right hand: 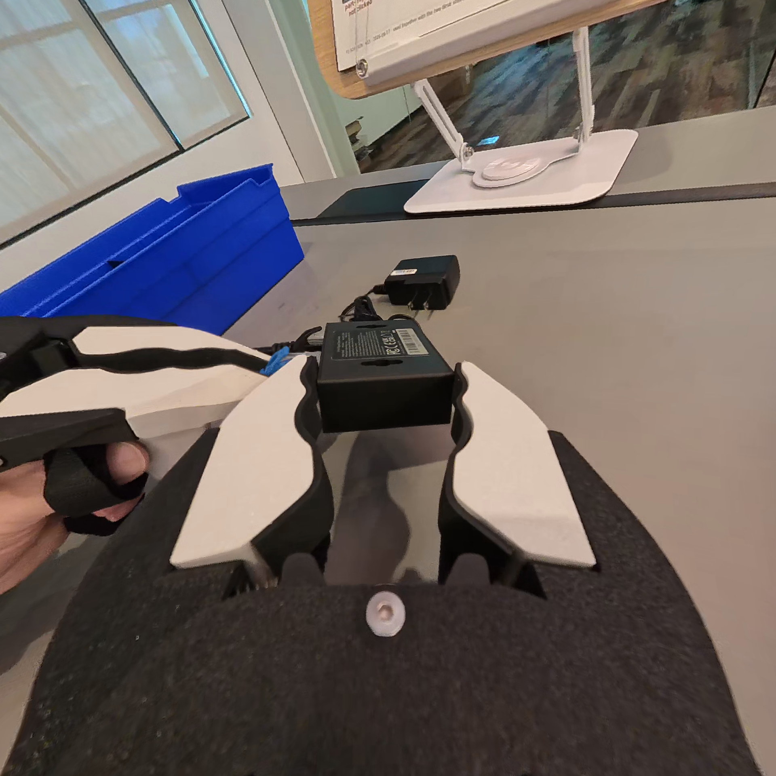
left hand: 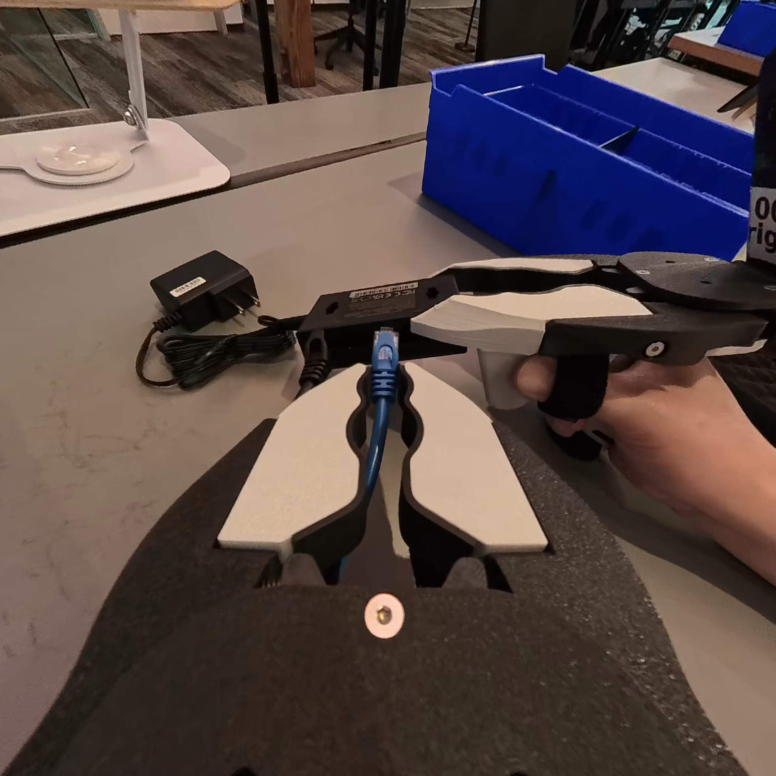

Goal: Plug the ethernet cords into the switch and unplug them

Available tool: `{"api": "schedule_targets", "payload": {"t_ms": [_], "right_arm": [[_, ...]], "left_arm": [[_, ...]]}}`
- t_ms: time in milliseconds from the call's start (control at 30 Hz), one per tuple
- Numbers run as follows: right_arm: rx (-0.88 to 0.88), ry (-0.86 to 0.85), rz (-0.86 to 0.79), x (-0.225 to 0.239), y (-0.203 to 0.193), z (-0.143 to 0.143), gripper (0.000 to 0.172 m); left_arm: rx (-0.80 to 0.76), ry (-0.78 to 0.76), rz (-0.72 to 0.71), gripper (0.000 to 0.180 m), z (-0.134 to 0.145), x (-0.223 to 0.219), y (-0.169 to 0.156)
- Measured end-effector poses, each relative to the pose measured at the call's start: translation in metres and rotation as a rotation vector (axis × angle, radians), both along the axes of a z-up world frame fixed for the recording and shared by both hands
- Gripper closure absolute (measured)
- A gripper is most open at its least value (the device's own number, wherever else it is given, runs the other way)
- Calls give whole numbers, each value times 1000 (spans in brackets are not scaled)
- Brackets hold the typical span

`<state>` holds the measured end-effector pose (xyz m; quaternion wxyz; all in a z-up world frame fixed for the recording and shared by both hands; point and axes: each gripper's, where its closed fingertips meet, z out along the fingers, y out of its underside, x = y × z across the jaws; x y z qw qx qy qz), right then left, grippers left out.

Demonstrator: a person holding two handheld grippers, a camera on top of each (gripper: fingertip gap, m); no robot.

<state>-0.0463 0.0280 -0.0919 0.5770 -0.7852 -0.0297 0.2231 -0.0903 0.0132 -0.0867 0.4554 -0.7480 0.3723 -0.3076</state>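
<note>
My right gripper (right hand: 382, 378) is shut on the black switch (right hand: 378, 348) and holds it off the table with its labelled underside up. It also shows in the left wrist view (left hand: 428, 298), gripping the switch (left hand: 378, 302) from the right. My left gripper (left hand: 383, 369) is shut on the blue ethernet cord (left hand: 384, 357) just behind its plug. The plug's clear tip sits at the switch's port face; I cannot tell whether it is seated. The blue cord (right hand: 273, 363) also shows beside the switch in the right wrist view. A black cord (left hand: 315, 348) is plugged in left of it.
A black power adapter (left hand: 205, 289) with a bundled cable (left hand: 210, 357) lies on the grey table (left hand: 84, 420) beyond the switch. A blue bin (left hand: 588, 168) stands at the back right. A white stand's base (left hand: 105, 176) sits at the back left.
</note>
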Motion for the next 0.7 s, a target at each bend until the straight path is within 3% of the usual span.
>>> {"api": "schedule_targets", "payload": {"t_ms": [433, 700], "right_arm": [[-7, 38, 48, -3, -1, 0, 112], [66, -118, 90, -7, -3, 7, 112]], "left_arm": [[-65, -15, 14, 170, -4, -3, 0], [-113, -32, -3, 170, -5, -5, -3]]}}
